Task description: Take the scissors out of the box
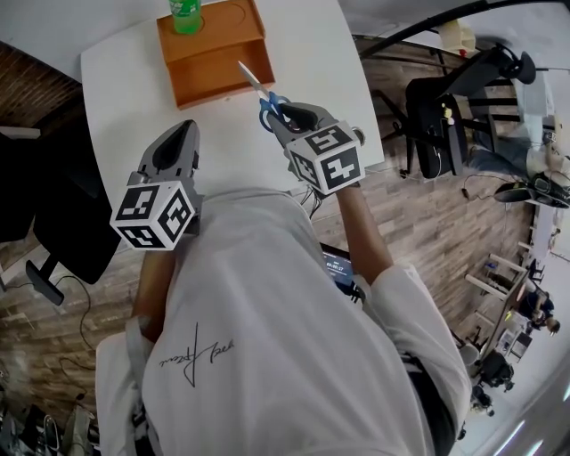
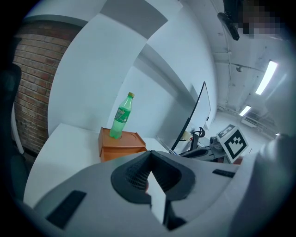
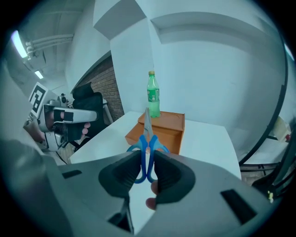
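The person's white shirt (image 1: 267,294) fills the foreground of the head view, with both grippers held out beyond it over the white table (image 1: 125,89).

The right gripper (image 1: 283,118) is clamped on the blue handle loops of the scissors (image 1: 265,100). They are held in the air, clear of the orange box (image 1: 223,76) and just in front of it.

The left gripper (image 1: 183,129) has its jaws together on nothing.

Judgement: the extraction appears nearly complete. Keep the clamp firm and steer the tip away from the box and the green bottle (image 1: 185,13).

The blades are closed. The long axis runs along the gripper's line, tip pointing towards the box.
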`<act>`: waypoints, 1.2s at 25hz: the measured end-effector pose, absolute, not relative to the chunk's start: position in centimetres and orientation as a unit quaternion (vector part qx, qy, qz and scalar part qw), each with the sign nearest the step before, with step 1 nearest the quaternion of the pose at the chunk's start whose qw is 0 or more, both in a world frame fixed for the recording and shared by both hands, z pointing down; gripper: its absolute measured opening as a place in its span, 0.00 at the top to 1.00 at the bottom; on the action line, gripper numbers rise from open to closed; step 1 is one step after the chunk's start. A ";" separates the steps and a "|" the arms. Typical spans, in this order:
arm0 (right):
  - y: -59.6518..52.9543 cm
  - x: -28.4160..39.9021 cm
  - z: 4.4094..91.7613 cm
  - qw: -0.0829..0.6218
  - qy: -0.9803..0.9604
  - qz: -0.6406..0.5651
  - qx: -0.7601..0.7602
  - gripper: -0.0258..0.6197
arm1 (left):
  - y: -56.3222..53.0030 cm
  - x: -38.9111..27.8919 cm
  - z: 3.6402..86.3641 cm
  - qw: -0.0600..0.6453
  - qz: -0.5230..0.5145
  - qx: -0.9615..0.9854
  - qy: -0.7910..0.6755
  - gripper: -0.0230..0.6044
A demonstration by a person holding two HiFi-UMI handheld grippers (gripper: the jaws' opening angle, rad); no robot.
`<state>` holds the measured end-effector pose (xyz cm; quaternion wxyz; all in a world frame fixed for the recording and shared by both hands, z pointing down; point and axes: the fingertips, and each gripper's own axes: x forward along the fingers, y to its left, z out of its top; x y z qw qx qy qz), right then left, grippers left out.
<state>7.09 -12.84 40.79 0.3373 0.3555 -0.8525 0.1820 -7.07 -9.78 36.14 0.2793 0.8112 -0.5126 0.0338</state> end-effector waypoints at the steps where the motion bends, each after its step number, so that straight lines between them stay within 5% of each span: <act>1: -12.6 7.1 40.5 0.332 -0.855 0.178 0.356 0.81 | -9.8 -7.0 36.2 0.278 0.035 0.811 -0.513 0.95; 9: -12.5 7.0 38.0 0.233 -0.872 0.204 0.379 0.81 | -9.9 -7.8 35.3 0.264 0.017 0.809 -0.525 0.95; 30: -12.7 6.9 38.4 0.238 -0.880 0.192 0.363 0.81 | -10.1 -7.7 35.9 0.265 0.025 0.808 -0.525 0.95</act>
